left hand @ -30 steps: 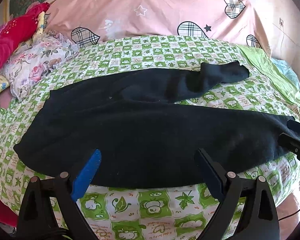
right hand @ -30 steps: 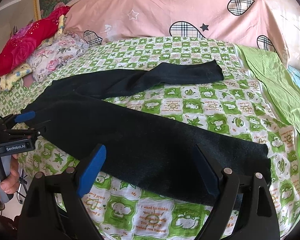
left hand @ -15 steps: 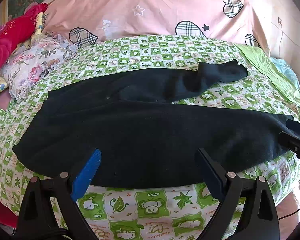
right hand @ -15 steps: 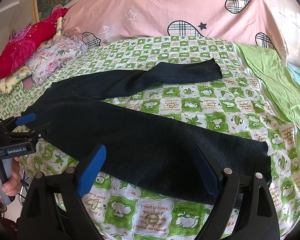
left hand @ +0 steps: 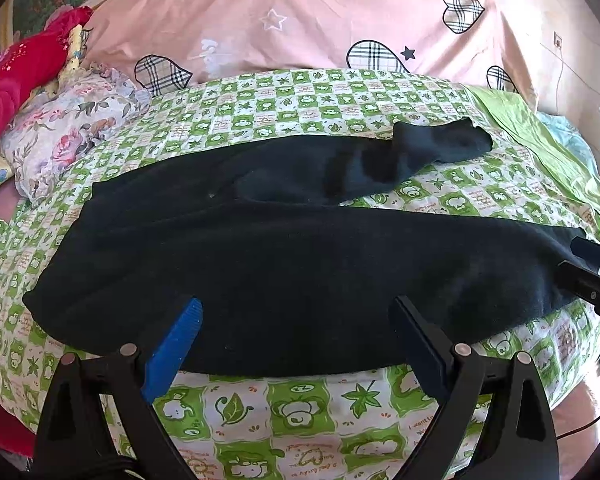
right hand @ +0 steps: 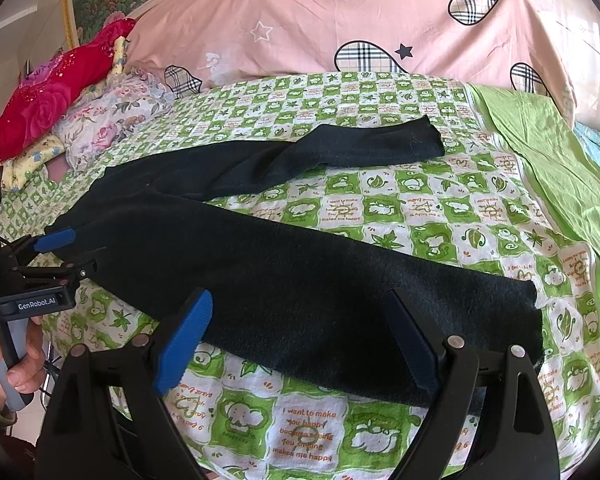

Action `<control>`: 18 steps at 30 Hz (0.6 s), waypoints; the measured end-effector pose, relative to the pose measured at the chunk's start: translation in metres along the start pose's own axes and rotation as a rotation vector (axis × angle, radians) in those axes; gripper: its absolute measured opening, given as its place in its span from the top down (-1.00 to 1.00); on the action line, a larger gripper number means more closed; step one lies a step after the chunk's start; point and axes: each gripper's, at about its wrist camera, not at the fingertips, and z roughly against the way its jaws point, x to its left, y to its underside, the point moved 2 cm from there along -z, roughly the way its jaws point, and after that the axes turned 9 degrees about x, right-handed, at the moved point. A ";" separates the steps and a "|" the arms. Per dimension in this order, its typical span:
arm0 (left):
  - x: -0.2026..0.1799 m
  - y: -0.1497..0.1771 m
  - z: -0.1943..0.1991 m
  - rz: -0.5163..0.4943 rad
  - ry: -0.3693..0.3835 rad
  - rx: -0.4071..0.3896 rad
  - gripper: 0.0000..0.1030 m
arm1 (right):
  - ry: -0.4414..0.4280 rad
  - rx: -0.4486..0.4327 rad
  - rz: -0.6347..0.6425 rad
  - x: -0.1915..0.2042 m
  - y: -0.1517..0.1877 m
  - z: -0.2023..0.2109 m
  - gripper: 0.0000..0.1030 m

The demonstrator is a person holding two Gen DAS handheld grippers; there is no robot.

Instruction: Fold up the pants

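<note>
while pants (left hand: 284,272) lie long-axis crosswise, waist nearer left gripper (left hand: 296,344), hem apparently nearer right gripper (right hand: 300,336); both jaws apart, empty.

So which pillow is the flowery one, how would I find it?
Start at the big pink quilt with plaid hearts behind the bed. Go to its left end, where the floral pillow lies beside the red blanket. It alone is pale with pink roses and a frilly edge.
</note>
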 end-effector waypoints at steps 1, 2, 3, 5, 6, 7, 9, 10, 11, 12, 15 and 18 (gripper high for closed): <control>0.000 -0.001 0.000 -0.001 0.003 0.002 -0.85 | -0.001 0.000 -0.001 0.000 0.000 0.000 -0.71; 0.000 -0.001 0.000 -0.004 0.008 0.003 -0.85 | -0.006 -0.001 -0.003 0.000 -0.001 0.001 -0.71; 0.000 -0.001 0.000 -0.008 0.012 0.004 -0.85 | -0.009 -0.004 -0.006 -0.001 -0.001 0.002 -0.71; -0.002 -0.003 -0.001 -0.021 0.019 0.007 -0.85 | -0.013 -0.006 -0.011 -0.002 -0.004 0.004 -0.71; -0.002 -0.004 -0.001 -0.028 0.026 0.008 -0.85 | -0.019 -0.005 -0.017 -0.004 -0.005 0.005 -0.71; -0.002 -0.006 -0.002 -0.034 0.034 0.011 -0.85 | -0.030 -0.004 -0.027 -0.006 -0.007 0.005 -0.71; -0.002 -0.011 -0.004 -0.042 0.049 0.019 -0.85 | -0.043 -0.001 -0.045 -0.012 -0.011 0.004 -0.71; -0.002 -0.014 -0.007 -0.046 0.058 0.025 -0.85 | -0.046 0.001 -0.052 -0.014 -0.013 0.004 -0.71; -0.002 -0.017 -0.009 -0.049 0.063 0.028 -0.85 | -0.048 0.003 -0.059 -0.016 -0.016 0.003 -0.71; -0.002 -0.020 -0.011 -0.052 0.068 0.033 -0.85 | -0.050 0.003 -0.065 -0.019 -0.018 0.002 -0.71; -0.003 -0.032 -0.020 -0.071 0.086 0.049 -0.85 | -0.052 0.008 -0.072 -0.025 -0.027 -0.002 -0.71; -0.002 -0.048 -0.026 -0.099 0.089 0.045 -0.85 | -0.056 0.007 -0.076 -0.032 -0.039 -0.004 -0.71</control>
